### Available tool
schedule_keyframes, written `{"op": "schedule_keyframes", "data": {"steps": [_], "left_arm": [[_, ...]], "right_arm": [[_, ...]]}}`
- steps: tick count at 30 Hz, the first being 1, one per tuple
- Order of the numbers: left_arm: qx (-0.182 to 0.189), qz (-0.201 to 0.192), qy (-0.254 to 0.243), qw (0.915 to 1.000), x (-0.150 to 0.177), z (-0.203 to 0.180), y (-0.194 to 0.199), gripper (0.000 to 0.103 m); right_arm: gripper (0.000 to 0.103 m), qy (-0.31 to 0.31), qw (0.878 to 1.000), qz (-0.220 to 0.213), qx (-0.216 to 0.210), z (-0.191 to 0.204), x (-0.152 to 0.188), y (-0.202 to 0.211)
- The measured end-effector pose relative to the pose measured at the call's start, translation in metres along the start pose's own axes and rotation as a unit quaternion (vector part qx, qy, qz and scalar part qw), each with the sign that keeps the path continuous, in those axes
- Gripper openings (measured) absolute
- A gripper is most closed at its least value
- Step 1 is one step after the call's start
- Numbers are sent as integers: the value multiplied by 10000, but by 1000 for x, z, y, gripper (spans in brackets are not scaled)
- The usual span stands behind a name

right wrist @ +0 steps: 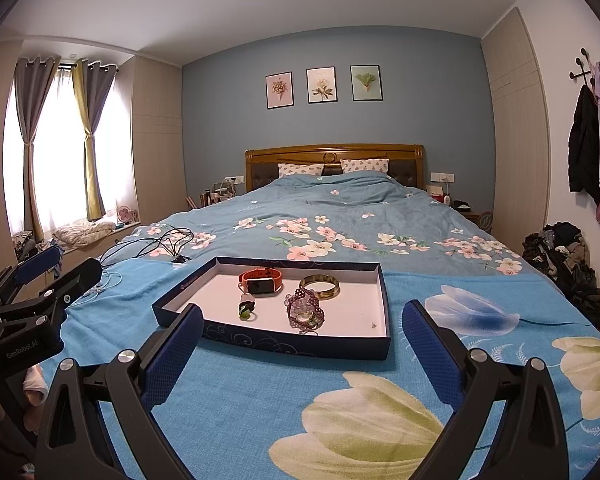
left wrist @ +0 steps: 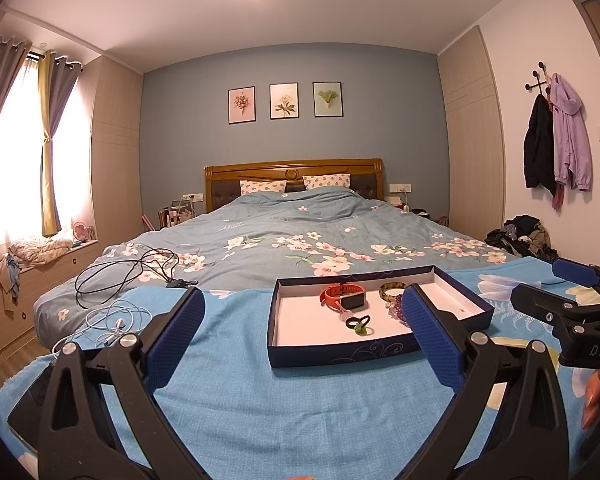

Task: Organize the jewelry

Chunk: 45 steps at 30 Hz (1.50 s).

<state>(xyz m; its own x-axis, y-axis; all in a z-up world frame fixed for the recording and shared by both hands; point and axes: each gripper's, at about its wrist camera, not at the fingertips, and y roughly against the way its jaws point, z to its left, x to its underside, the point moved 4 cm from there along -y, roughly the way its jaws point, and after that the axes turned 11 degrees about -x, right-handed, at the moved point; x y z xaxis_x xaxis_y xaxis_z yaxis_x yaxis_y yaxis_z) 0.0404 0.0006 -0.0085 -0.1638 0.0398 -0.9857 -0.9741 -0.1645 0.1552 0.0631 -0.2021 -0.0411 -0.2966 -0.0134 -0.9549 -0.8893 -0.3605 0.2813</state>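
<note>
A dark blue tray (right wrist: 300,346) with a white floor lies on a blue flowered blanket on the bed; it also shows in the left wrist view (left wrist: 340,356). In it lie an orange-strapped watch (right wrist: 260,282), a gold bangle (right wrist: 320,286), a purple bead bracelet (right wrist: 305,308) and a small green and black ring piece (right wrist: 245,312). The watch (left wrist: 343,297) and ring piece (left wrist: 359,324) show in the left wrist view too. My left gripper (left wrist: 300,324) is open and empty, short of the tray. My right gripper (right wrist: 302,328) is open and empty, just before the tray's near wall.
Black cables (left wrist: 128,276) and white earphones (left wrist: 112,322) lie on the bed to the left. A pile of clothes (right wrist: 564,256) sits on the floor at the right. The right gripper's body (left wrist: 572,312) shows in the left view.
</note>
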Motion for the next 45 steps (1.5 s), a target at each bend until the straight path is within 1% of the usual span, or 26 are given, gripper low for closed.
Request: {"op": "schedule_keyframes", "data": {"steps": [45], "left_arm": [[-6,45,-30,10000,3,0,-3,97]], "right_arm": [[96,-47,10000,23,-2,1,1,-2]]}}
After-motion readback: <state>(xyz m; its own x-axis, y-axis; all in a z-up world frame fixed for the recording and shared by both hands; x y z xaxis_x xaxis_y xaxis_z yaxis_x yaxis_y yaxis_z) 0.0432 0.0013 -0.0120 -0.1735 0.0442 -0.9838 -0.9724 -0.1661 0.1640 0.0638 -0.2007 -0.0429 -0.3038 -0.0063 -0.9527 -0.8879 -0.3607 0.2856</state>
